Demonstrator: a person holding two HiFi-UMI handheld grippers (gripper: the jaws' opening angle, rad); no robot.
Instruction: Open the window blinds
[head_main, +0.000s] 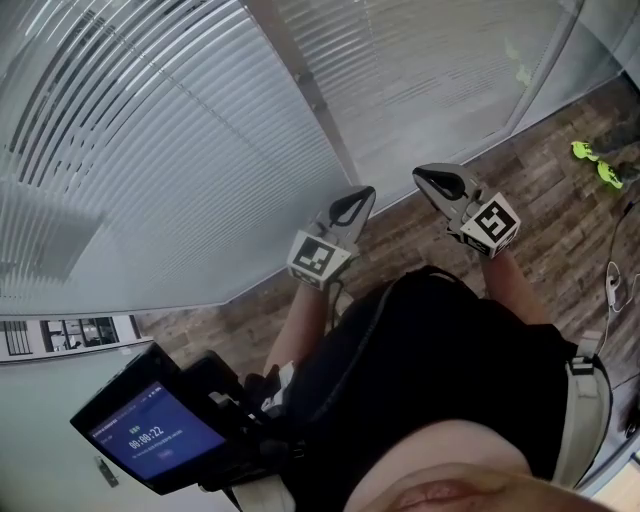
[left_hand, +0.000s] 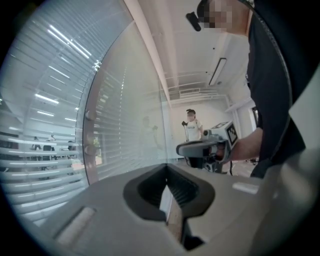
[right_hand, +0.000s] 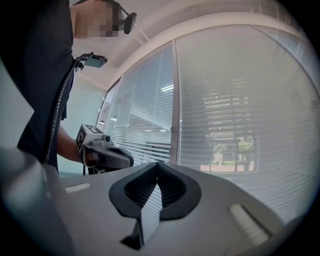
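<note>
- The left tool (head_main: 362, 196), pale grey plastic with a black-and-white marker cube at its back, is held out level on a bare left forearm (head_main: 298, 335). Its nose points toward the glazing.
- In the left gripper view, this tool's jaws meet at their tips, with nothing between them.
- The right tool (head_main: 424, 177), of the same grey make with its own marker cube, is held level on the right forearm (head_main: 515, 285). It is beside the left tool, apart from it and a little nearer the window.
- In the right gripper view, its jaws are likewise pressed together and empty.
- Each tool also shows in the other's view, gripped in a hand in front of a black top.
- The white horizontal-slat window blinds (head_main: 150, 140) fill the wall ahead of both tools. A pale upright frame post (head_main: 312, 95) divides them into panels.
- The blinds hang down over the whole visible height, to just above the dark wood-plank floor (head_main: 420, 235).
- The slats leave thin gaps. Green trees (right_hand: 235, 146) show through them in the right gripper view, and strips of light in the left gripper view.
- Both tools stand clear of the slats.
- A black device with a lit blue screen (head_main: 150, 432) sits at the person's lower left.
- Bright green objects (head_main: 597, 165) lie on the floor far to the right.
</note>
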